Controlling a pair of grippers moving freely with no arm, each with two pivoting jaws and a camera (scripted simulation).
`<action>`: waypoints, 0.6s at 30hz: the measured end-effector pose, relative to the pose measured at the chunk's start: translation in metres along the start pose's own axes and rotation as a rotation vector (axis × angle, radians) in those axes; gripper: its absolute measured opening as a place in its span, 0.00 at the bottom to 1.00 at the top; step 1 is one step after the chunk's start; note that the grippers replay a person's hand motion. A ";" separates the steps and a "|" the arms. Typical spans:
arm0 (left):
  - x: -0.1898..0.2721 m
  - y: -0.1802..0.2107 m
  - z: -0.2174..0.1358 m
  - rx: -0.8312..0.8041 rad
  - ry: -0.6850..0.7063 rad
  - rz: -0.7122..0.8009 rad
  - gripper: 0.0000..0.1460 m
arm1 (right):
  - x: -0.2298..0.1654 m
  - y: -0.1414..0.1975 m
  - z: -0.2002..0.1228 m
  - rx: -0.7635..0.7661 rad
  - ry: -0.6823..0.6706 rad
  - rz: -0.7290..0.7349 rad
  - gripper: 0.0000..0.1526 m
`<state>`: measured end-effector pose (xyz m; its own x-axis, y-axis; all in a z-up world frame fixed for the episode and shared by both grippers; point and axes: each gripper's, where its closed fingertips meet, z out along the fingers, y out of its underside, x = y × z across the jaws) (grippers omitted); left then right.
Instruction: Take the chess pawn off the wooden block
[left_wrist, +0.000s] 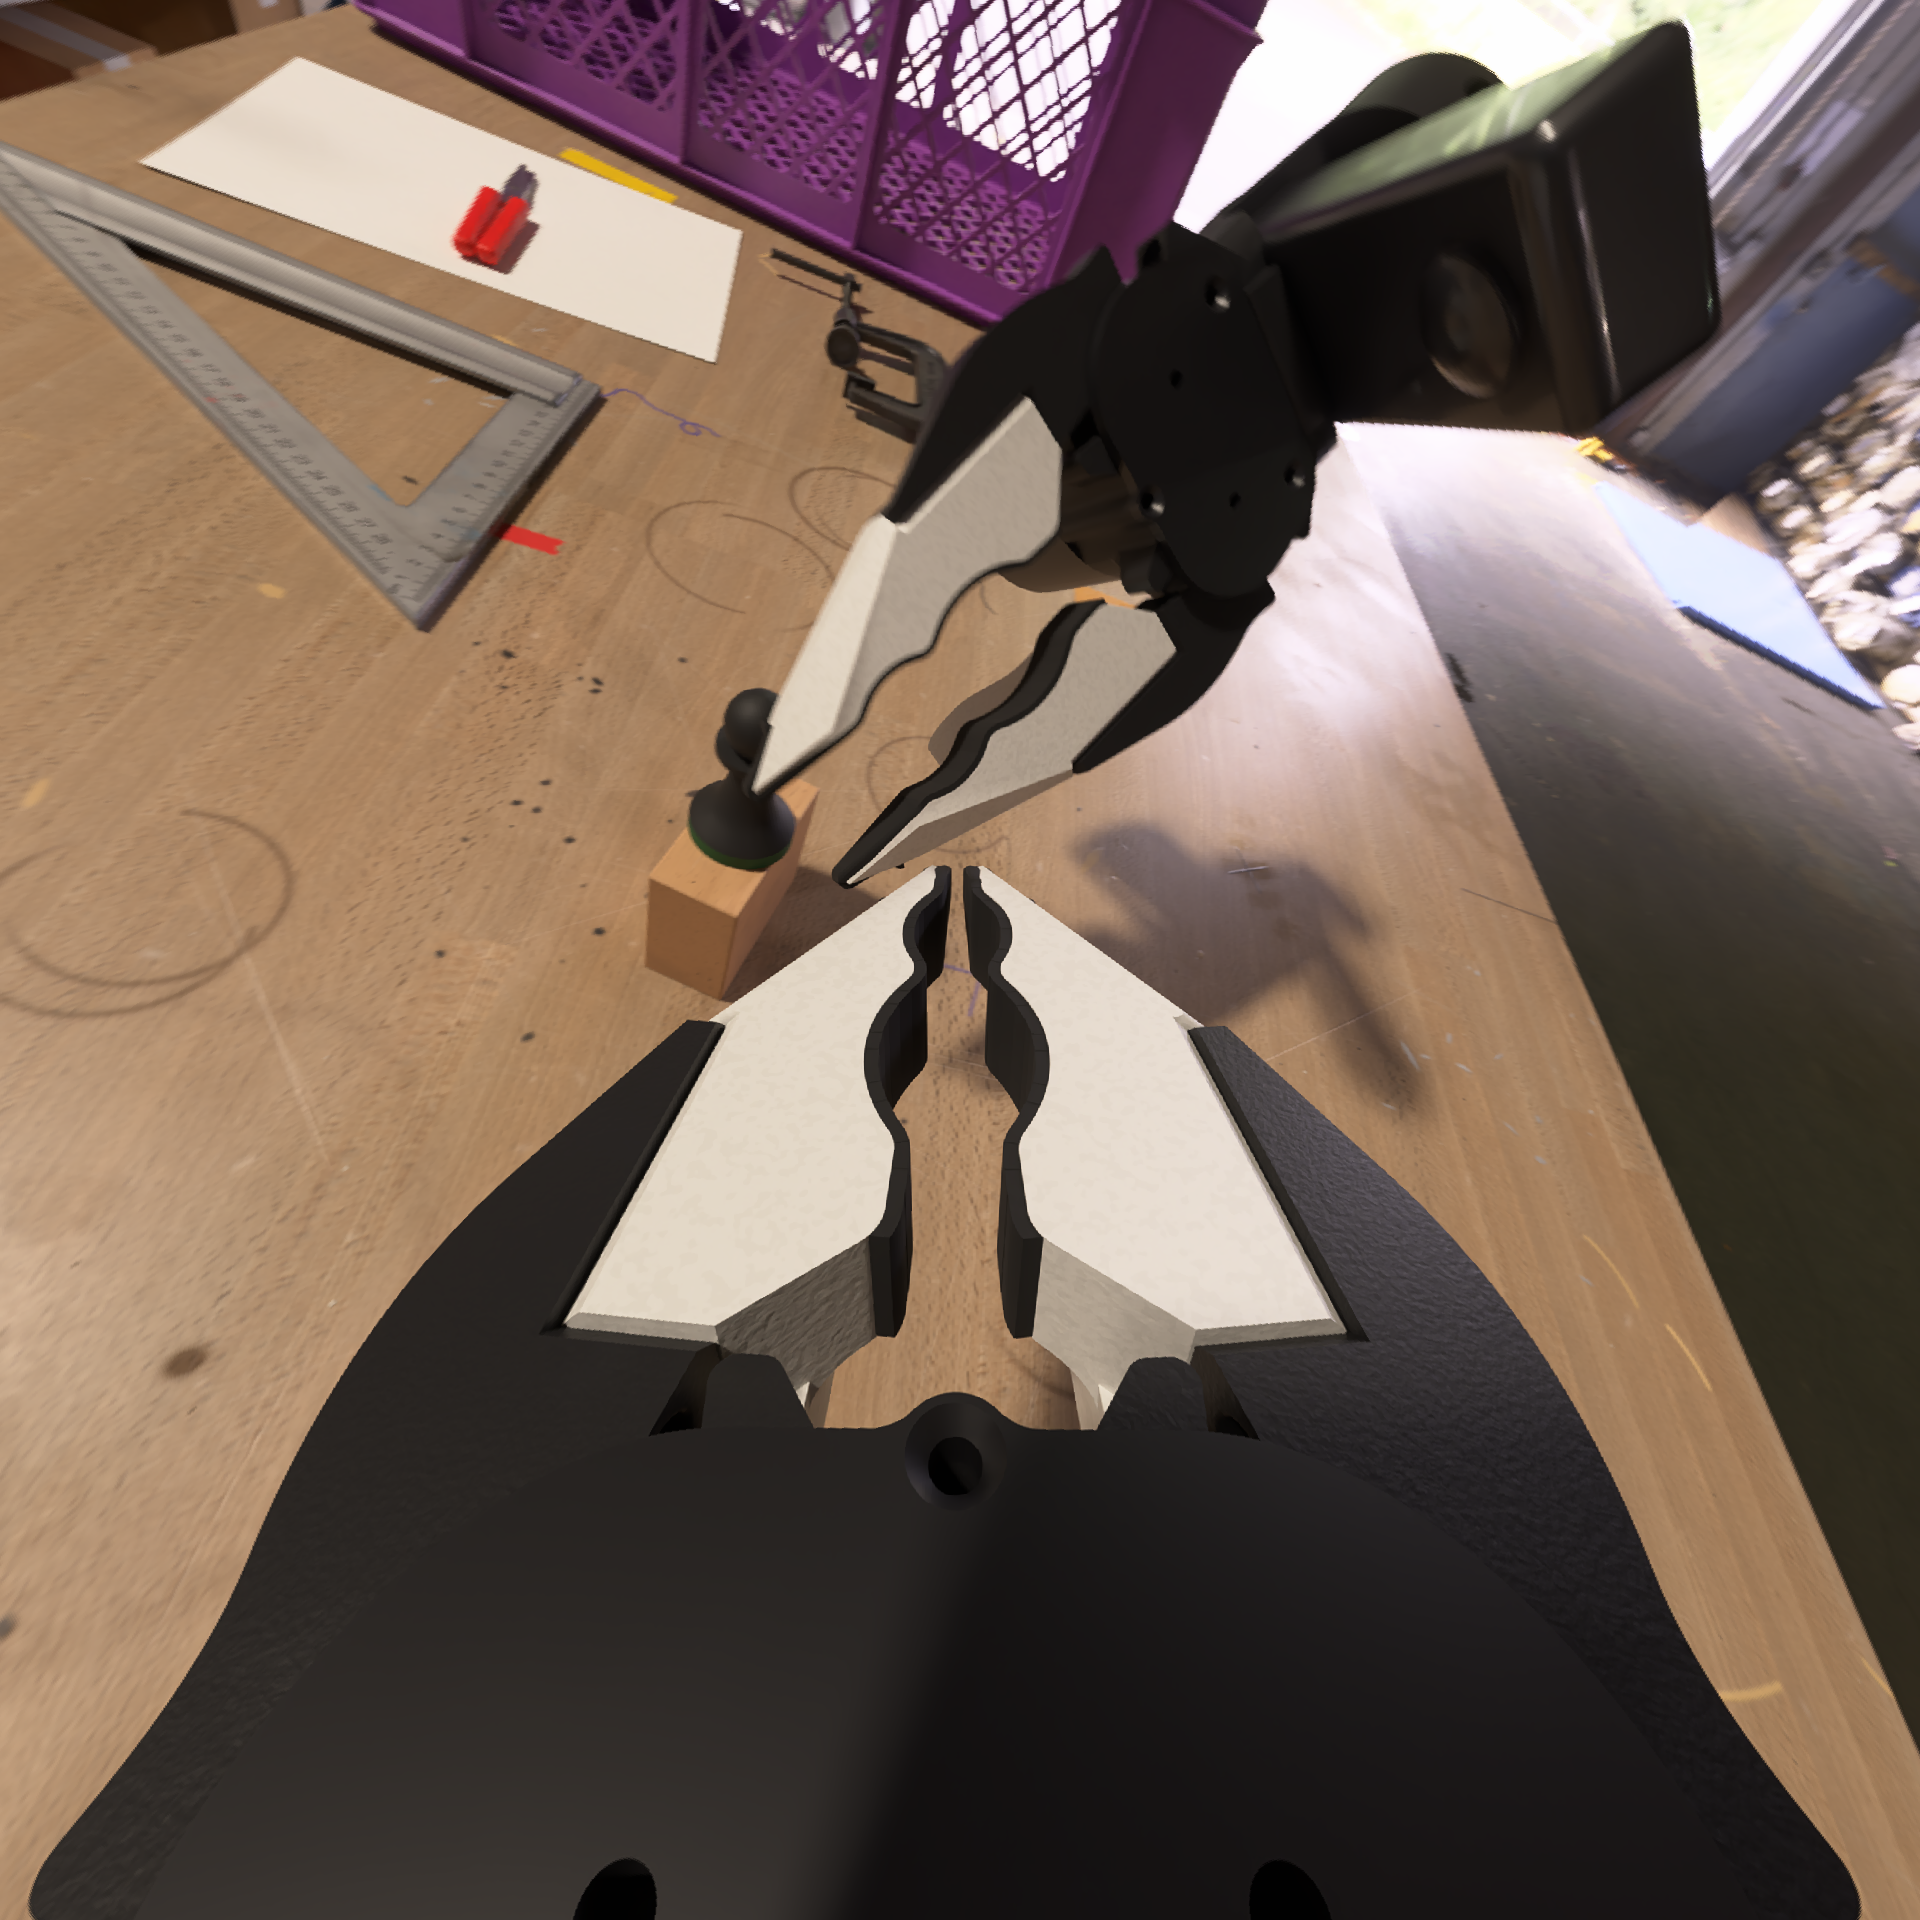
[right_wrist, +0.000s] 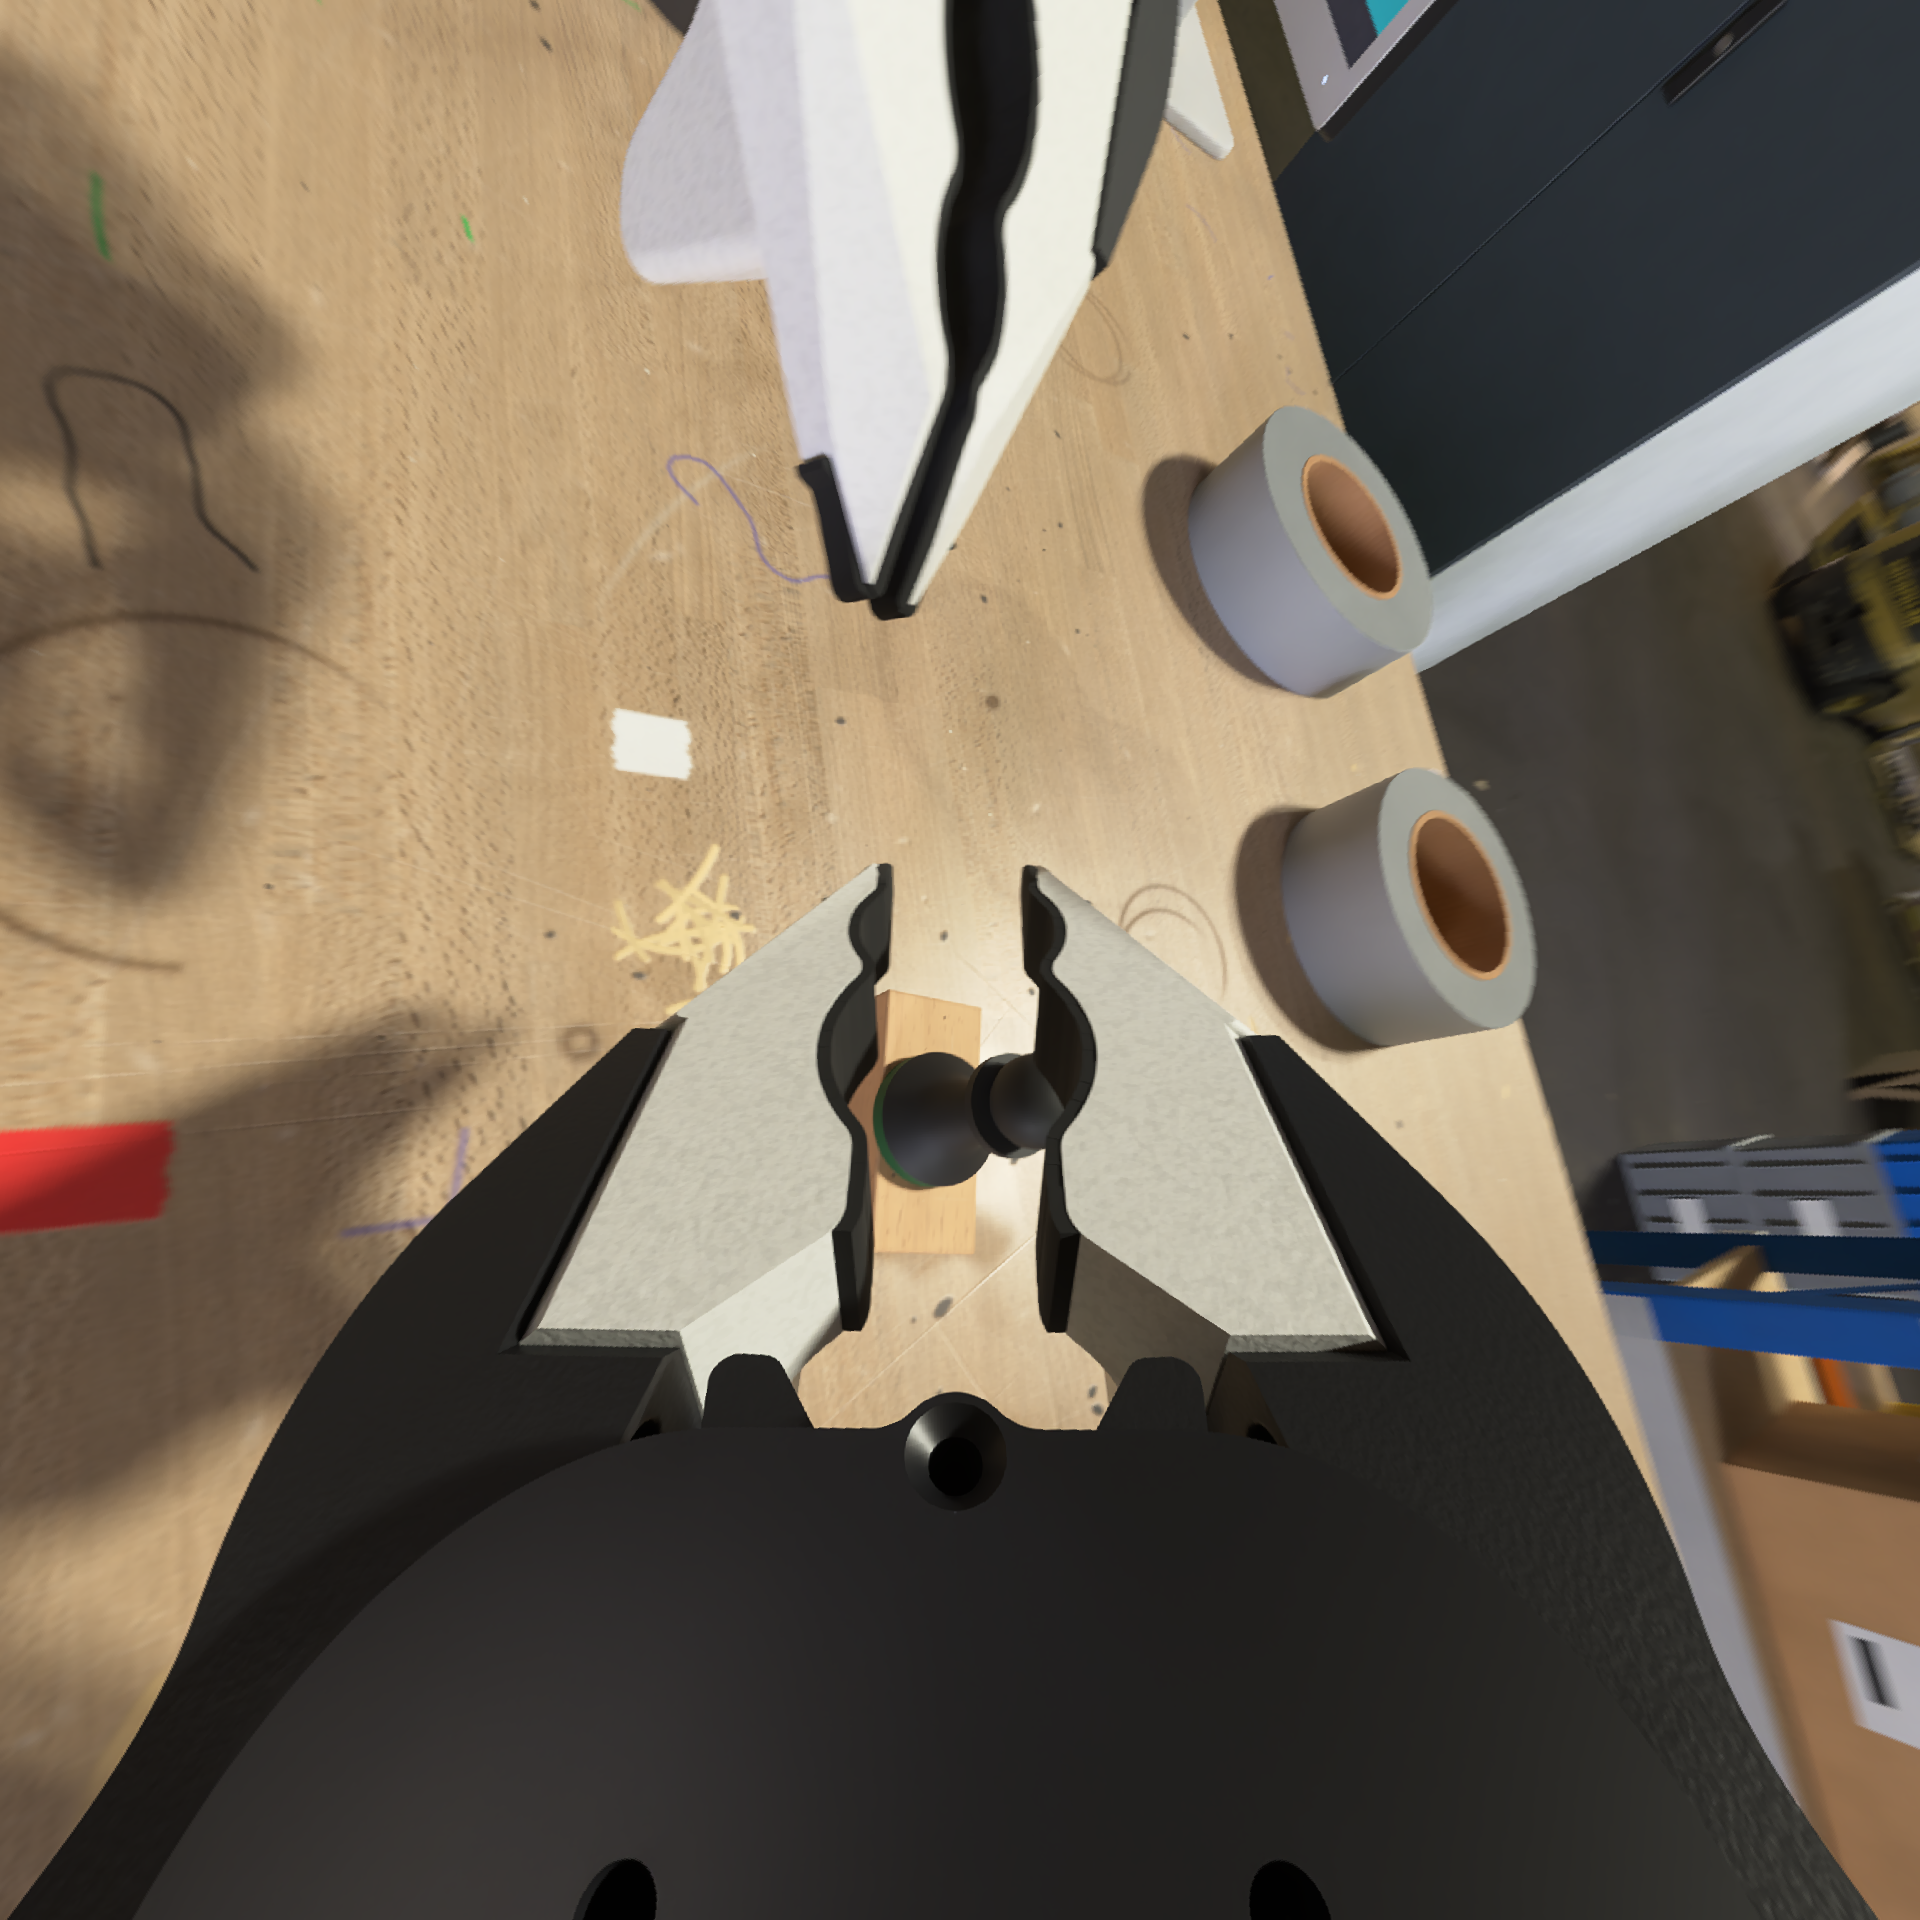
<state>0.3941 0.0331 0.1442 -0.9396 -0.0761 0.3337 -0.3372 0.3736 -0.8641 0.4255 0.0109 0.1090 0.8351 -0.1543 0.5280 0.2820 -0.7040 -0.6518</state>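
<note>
A black chess pawn (left_wrist: 740, 800) stands on a small wooden block (left_wrist: 717, 914) on the wooden bench. In the right wrist view the pawn (right_wrist: 935, 1117) sits between my right gripper's open fingers, above the block (right_wrist: 925, 1205). My right gripper (right_wrist: 956, 873) is open, its jaws on either side of the pawn; the pawn's head is at the right finger. It reaches down from the upper right in the left wrist view (left_wrist: 805, 831). My left gripper (left_wrist: 956, 873) is shut and empty, just right of the block, and also shows in the right wrist view (right_wrist: 878, 601).
A purple crate (left_wrist: 831, 104), a white sheet (left_wrist: 343, 177) with a red object (left_wrist: 494, 223), a steel square (left_wrist: 260, 436) and a black clamp (left_wrist: 883, 364) lie beyond. Two grey tape rolls (right_wrist: 1299, 551) (right_wrist: 1403, 904) and a dark cabinet (right_wrist: 1610, 260) stand near the bench edge.
</note>
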 end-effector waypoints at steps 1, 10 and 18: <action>0.002 0.000 0.001 0.004 0.020 -0.002 0.02 | 0.000 0.000 -0.003 0.004 -0.023 0.034 0.20; 0.007 0.009 0.012 -0.059 0.024 0.036 0.06 | 0.006 0.007 -0.015 0.090 -0.195 0.332 0.35; 0.008 0.011 0.023 -0.059 0.064 0.019 0.07 | 0.021 0.031 -0.028 -0.164 0.017 -0.023 0.36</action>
<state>0.3820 0.0156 0.1291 -0.9395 -0.0096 0.3424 -0.3133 0.4280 -0.8477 0.4384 -0.0339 0.1149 0.8205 -0.1476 0.5522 0.2189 -0.8113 -0.5421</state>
